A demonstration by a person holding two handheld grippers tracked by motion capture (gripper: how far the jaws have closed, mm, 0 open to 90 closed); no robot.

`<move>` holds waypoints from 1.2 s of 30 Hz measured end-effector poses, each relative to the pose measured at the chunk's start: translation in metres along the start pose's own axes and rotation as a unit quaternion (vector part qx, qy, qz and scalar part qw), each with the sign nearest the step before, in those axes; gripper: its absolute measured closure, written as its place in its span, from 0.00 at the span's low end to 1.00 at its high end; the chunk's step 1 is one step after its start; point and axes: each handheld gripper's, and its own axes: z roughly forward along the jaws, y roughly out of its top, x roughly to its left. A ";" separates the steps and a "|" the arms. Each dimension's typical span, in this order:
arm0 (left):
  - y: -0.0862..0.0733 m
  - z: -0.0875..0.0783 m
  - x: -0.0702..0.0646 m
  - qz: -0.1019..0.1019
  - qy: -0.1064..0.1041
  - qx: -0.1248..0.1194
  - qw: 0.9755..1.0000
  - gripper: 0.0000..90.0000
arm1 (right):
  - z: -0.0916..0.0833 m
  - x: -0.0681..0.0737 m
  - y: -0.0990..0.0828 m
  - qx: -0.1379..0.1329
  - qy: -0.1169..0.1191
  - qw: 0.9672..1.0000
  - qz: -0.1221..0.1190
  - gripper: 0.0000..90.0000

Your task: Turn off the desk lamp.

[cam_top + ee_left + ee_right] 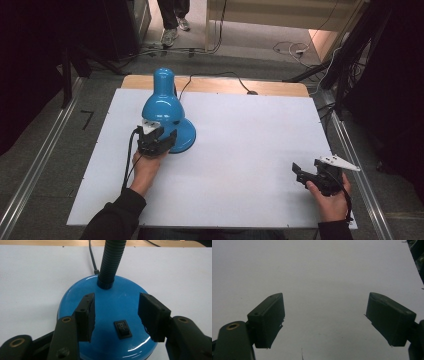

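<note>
The lamp stands on the left half of the table, toward the far edge, its shade leaning over the base. Its cord runs off behind it over the table's far edge. The left gripper sits just in front of the base, with the rocker switch between its parted jaws. The right gripper rests well apart, near the table's right front corner, above bare tabletop.
</note>
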 end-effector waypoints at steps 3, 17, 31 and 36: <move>0.000 -0.003 0.002 0.001 -0.002 0.001 1.000 0.46 | 0.000 0.000 0.000 0.000 0.000 1.000 -0.002 0.16; -0.003 -0.013 0.007 -0.005 -0.005 0.006 1.000 0.33 | -0.001 -0.001 -0.001 0.000 -0.001 1.000 0.001 0.16; -0.009 -0.028 0.015 -0.013 0.008 -0.002 1.000 0.26 | -0.002 -0.003 -0.002 0.000 -0.002 1.000 0.005 0.16; -0.010 -0.033 0.020 -0.018 0.008 -0.005 1.000 0.26 | -0.002 -0.003 -0.002 -0.001 -0.003 1.000 0.005 0.16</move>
